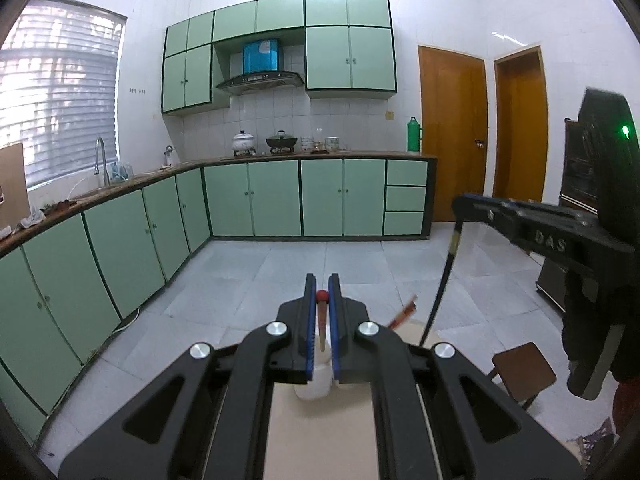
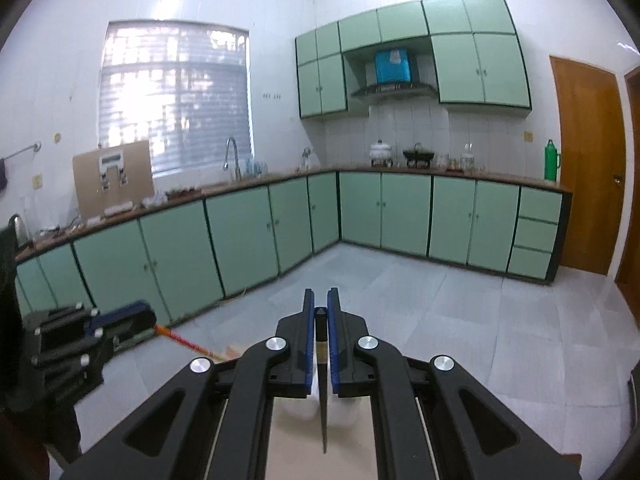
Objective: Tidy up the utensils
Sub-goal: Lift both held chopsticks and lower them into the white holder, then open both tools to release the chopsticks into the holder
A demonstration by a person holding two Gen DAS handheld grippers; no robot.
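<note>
Left gripper (image 1: 322, 300): pinching red-tipped chopstick (image 1: 322, 322) above white cup (image 1: 314, 384).
Right gripper (image 2: 321, 314): clamped on black chopstick (image 2: 323, 392).
Right view only: orange shaft (image 2: 188, 343) of the red-tipped chopstick.

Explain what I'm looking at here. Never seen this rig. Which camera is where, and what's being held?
There is no robot arm: a person holds a two-finger gripper in each hand, each with a fisheye camera looking along its fingers. In the left wrist view, the left gripper is shut on a red-tipped wooden chopstick. To its right you see the right gripper from outside, a dark chopstick hanging from it. The right wrist view shows that dark chopstick clamped between its own fingers, and the other gripper at lower left. Below both sits a white container on a pale table, in a green-cabinet kitchen.
</note>
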